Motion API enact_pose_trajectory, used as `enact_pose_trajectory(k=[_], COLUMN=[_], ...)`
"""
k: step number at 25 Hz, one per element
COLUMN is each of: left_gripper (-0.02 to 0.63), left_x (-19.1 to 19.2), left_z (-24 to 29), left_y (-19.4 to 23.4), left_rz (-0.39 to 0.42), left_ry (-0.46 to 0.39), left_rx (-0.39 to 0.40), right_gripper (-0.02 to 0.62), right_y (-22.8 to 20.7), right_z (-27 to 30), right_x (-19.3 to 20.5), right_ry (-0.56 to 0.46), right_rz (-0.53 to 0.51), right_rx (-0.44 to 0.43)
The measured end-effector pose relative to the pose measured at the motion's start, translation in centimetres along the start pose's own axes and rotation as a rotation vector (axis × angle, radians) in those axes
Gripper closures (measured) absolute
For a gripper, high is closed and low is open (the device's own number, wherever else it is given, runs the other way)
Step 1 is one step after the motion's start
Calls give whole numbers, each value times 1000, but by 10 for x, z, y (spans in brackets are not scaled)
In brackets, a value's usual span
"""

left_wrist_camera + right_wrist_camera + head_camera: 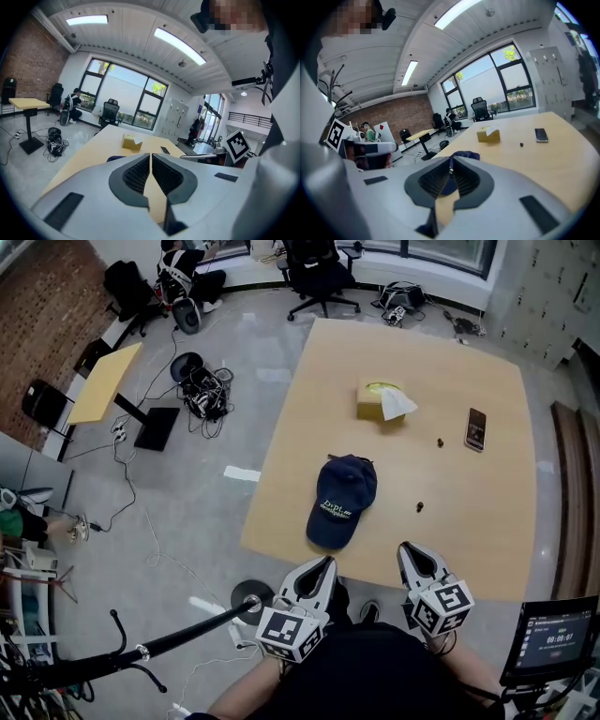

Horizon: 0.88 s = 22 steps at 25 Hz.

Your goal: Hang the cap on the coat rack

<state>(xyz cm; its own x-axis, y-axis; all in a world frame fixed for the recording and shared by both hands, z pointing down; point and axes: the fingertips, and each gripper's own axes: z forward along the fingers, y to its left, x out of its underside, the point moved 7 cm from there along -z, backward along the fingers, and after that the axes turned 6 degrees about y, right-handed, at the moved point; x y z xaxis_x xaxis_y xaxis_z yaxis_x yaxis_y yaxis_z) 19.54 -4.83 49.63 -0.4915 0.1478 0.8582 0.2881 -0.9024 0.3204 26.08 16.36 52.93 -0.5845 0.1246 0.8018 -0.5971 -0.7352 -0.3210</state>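
Note:
A navy cap (342,501) with pale lettering on its peak lies on the near part of the wooden table (487,502), peak toward me. The left gripper (324,564) and right gripper (407,550) are held side by side at the table's near edge, just short of the cap, both shut and empty. In the left gripper view the left gripper (150,155) points over the table, with an edge of the cap (114,158) showing. The right gripper (451,162) points at the cap (465,154). A black coat rack (178,638) stands on the floor at my left.
A yellow tissue box (380,401), a phone (475,428) and two small dark bits (419,507) lie on the table. On the floor left are tangled cables (202,395) and a small desk (103,381). An office chair (319,277) stands beyond. A screen (553,638) sits at lower right.

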Motion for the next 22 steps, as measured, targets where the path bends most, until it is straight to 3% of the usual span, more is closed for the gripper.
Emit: enact_pose_trajectory(k=[4, 8, 9, 15, 22], left_gripper=[600, 594, 562, 513, 439], left_x=[-8, -8, -8, -3, 11], left_z=[16, 33, 38, 90, 155], left_y=[36, 69, 77, 122, 158], left_rz=[-12, -24, -26, -7, -21], left_ry=[20, 68, 81, 171, 289], left_rx=[5, 25, 32, 46, 43], right_gripper=[591, 531, 523, 494, 459], right_y=[1, 2, 1, -21, -52], right_z=[33, 60, 66, 115, 152], right_x=[-5, -7, -6, -6, 4], right_ry=[49, 93, 102, 161, 244], right_rz=[33, 83, 97, 166, 156], right_rx=[28, 59, 67, 85, 81])
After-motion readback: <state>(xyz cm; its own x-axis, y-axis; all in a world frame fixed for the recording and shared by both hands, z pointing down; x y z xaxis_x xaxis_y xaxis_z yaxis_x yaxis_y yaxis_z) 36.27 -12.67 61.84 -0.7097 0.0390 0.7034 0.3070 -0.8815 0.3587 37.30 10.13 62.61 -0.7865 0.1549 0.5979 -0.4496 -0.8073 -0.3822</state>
